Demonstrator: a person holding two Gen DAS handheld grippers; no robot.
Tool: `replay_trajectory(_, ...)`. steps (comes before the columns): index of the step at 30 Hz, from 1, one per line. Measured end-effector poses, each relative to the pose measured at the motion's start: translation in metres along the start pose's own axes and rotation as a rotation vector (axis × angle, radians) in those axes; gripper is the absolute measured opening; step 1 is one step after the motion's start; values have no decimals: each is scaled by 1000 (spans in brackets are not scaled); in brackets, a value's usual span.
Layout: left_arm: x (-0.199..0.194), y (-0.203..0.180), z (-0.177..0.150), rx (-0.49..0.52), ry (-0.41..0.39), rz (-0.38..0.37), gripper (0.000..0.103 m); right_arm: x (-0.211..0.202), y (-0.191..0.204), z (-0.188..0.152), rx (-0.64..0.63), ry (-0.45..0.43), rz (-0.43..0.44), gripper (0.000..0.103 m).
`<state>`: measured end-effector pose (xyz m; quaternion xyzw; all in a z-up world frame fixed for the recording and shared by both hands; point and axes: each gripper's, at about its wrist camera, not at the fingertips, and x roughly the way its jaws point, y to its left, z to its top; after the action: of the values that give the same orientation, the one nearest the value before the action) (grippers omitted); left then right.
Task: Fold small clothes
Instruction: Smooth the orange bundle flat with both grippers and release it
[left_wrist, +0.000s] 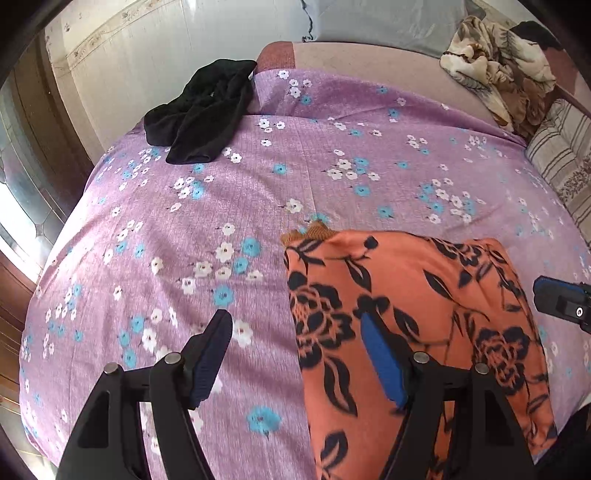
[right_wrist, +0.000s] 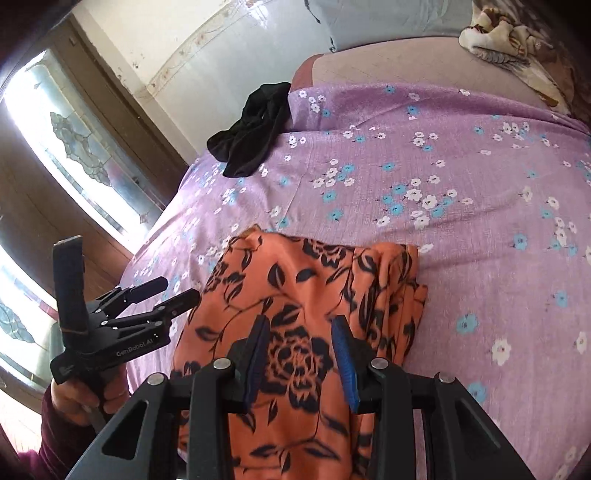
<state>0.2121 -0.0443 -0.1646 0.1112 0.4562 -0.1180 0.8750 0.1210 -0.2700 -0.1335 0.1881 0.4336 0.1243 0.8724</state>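
Bed (left_wrist: 332, 177) under a lilac floral sheet (right_wrist: 461, 229). Orange black-flowered garment (left_wrist: 406, 314) lies folded at the near edge. Black garment (left_wrist: 201, 114) is crumpled at the far left corner — well apart from it. Patterned blanket (left_wrist: 495, 70) is bunched at the far right. Left tool (left_wrist: 295, 354) is released, straddling the orange garment's left edge; right tool (right_wrist: 301, 362) hangs over it — gripping nothing.

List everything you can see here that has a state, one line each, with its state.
Orange floral garment: folded, lying on the bedsheet, not gripped.
Black garment: crumpled, unfolded, at the bed's far edge.
Purple floral bedsheet: spread across the bed.
Patterned blanket: bunched up at the far side.
Left gripper: open, holding nothing.
Right gripper: open, above the orange garment.
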Motion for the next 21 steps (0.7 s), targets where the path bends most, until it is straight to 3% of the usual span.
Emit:
replay_trajectory(3, 32, -2, 10, 4, 52, 38, 73, 30, -25, 14, 101, 20, 52, 37)
replay_trajectory(7, 56, -5, -3, 14, 103, 33, 73, 70, -61, 4, 203, 113, 22, 32)
replay_trajectory(11, 29, -3, -5, 9, 31, 36, 73, 50, -46, 6, 129, 58, 0, 33)
replay_trajectory(17, -39, -14, -32, 37, -99, 39, 73, 1, -5, -19, -9, -23, 7, 34)
replay_trajectory(21, -65, -20, -64, 36, -104, 24, 73, -28, 11, -55, -47, -43, 5, 34)
